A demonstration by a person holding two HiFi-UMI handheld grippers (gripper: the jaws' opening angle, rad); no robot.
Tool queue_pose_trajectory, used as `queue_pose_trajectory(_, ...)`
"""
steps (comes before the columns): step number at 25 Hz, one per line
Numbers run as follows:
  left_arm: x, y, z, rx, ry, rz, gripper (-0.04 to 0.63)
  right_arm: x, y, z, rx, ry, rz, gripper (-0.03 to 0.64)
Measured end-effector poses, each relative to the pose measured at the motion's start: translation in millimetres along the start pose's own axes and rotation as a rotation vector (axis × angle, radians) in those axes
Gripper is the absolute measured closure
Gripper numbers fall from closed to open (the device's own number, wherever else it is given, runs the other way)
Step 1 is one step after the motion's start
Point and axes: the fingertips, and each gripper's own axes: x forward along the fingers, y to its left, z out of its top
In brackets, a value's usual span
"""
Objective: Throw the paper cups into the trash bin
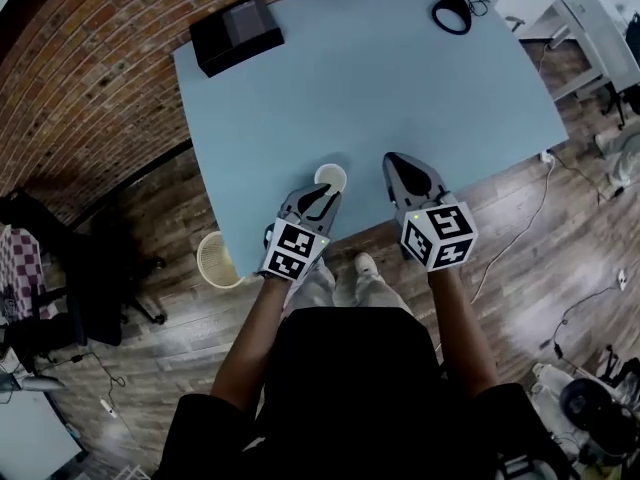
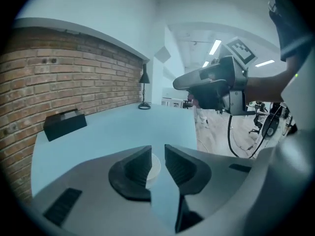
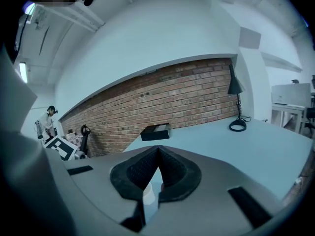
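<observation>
Just ahead of the person's body, two hand-held grippers reach over the near edge of a pale blue table. The left gripper has its fingers spread by a narrow gap and pinches nothing. The right gripper has its fingers pressed together, tips touching, and is empty. One white paper cup stands upright on the table, mouth up, directly in front of the left fingertips and very close to them. In the left gripper view its rim shows through the gap, a little toward the left finger. From the right fingers the cup lies off to the left, near but clearly apart, so the left hand is nearer and looks better placed to take it. Since the cup's long axis is vertical, the fingers would probably need to open wider and close across its sides. The trash bin, a pale basket on the wood floor, sits behind and left of the left fingers, below the table edge. Far beyond the fingers are a black box and a desk lamp.
</observation>
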Motion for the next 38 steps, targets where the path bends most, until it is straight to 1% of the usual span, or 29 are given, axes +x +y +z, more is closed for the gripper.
queue_pose_trajectory(2, 7, -3, -4, 0.018, 0.025, -0.042, 0.485, -7, -5, -4, 0.015, 0.008, -0.048, 0.612)
queue_pose_trajectory(5, 19, -9, -16, 0.065, 0.071, -0.112, 0.452, -16, -14, -14, 0.04, 0.021, -0.117, 0.612)
queue_pose_trajectory(7, 30, -11, -27, 0.134, 0.108, -0.132, 0.429, -16, -21, -20, 0.052, 0.027, -0.145, 0.612)
queue_pose_trajectory(9, 40, -13, -36, 0.223, 0.148, -0.138, 0.411, -15, -25, -25, 0.061, 0.033, -0.167, 0.612)
queue_pose_trajectory(11, 47, -15, -43, 0.304, 0.193, -0.142, 0.407, -16, -27, -29, 0.068, 0.04, -0.184, 0.612)
queue_pose_trajectory(12, 50, -16, -47, 0.333, 0.213, -0.146, 0.407, -17, -28, -31, 0.072, 0.044, -0.191, 0.612)
queue_pose_trajectory(14, 54, -17, -53, 0.366, 0.246, -0.152, 0.407, -20, -30, -35, 0.08, 0.051, -0.204, 0.612)
queue_pose_trajectory(17, 58, -13, -59, 0.376, 0.279, -0.143, 0.407, -20, -33, -39, 0.09, 0.057, -0.217, 0.612)
queue_pose_trajectory(21, 59, -11, -63, 0.377, 0.297, -0.138, 0.408, -18, -32, -42, 0.092, 0.06, -0.214, 0.612)
queue_pose_trajectory(25, 58, -8, -63, 0.387, 0.303, -0.131, 0.482, -15, -29, -40, 0.08, 0.063, -0.202, 0.612)
queue_pose_trajectory(28, 58, -10, -62, 0.389, 0.301, -0.137, 0.508, -15, -29, -38, 0.07, 0.063, -0.199, 0.612)
queue_pose_trajectory(32, 58, -6, -60, 0.396, 0.303, -0.123, 0.56, -14, -30, -36, 0.052, 0.069, -0.195, 0.612)
queue_pose_trajectory(35, 59, -5, -60, 0.387, 0.308, -0.115, 0.561, -14, -30, -35, 0.054, 0.067, -0.189, 0.612)
queue_pose_trajectory(38, 57, -4, -56, 0.375, 0.301, -0.105, 0.562, -13, -29, -34, 0.031, 0.074, -0.18, 0.612)
